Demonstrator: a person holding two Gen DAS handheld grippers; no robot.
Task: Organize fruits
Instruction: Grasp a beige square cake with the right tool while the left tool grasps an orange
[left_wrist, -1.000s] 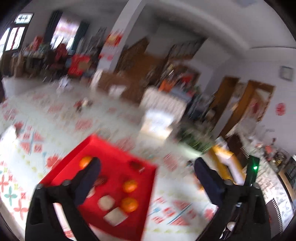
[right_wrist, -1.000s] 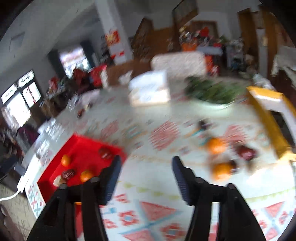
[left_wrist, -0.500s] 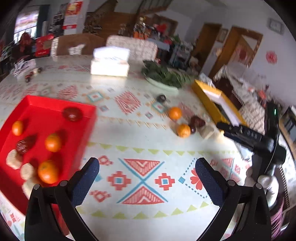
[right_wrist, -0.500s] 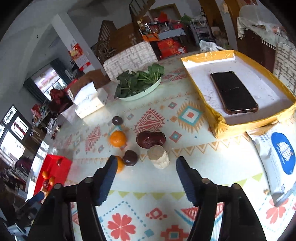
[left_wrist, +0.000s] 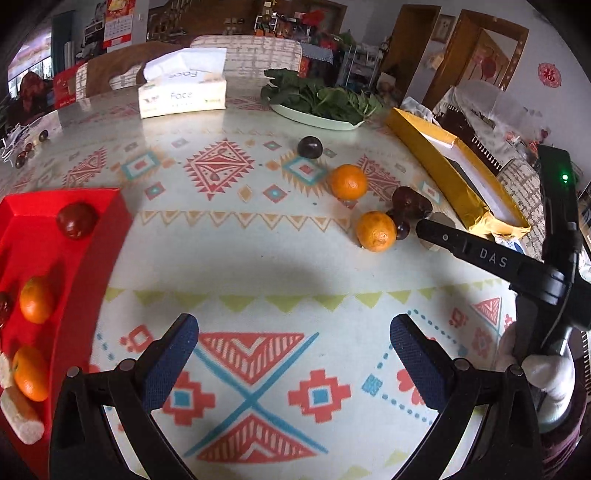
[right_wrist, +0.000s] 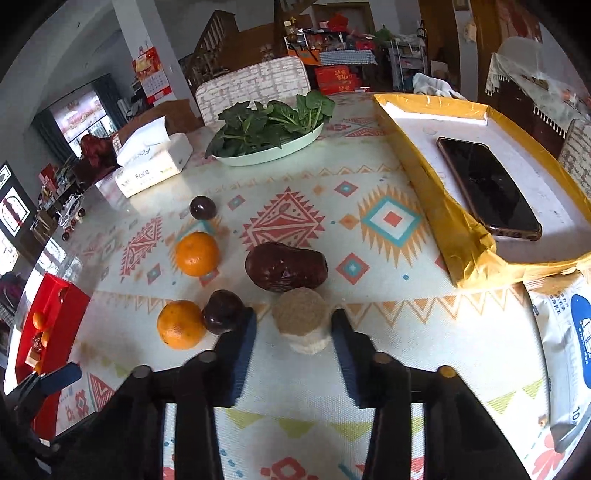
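My right gripper (right_wrist: 293, 325) points down at a cluster of loose fruit on the patterned tablecloth. Its jaws are closing around a beige cylindrical piece (right_wrist: 301, 319), with a slim gap still showing beside the left pad. Behind that piece lies a big dark red date (right_wrist: 286, 266). To its left are two oranges (right_wrist: 197, 254) (right_wrist: 180, 325) and two dark plums (right_wrist: 222, 312) (right_wrist: 202, 207). My left gripper (left_wrist: 293, 325) hangs open over bare cloth with nothing between its fingers. The red tray (left_wrist: 92, 229) at the left holds oranges, dark fruit and beige pieces.
A tissue box (left_wrist: 183, 92) and a plate of greens (left_wrist: 321, 107) stand at the back. A yellow-edged box (right_wrist: 461, 240) holding a phone (right_wrist: 487, 188) lies right of the fruit. A white packet (right_wrist: 565, 332) sits at the near right.
Both views swung down toward the table. The left gripper shifted from over the red tray to the cloth beside it. The right gripper came in to the fruit cluster and its jaws narrowed around the beige piece.
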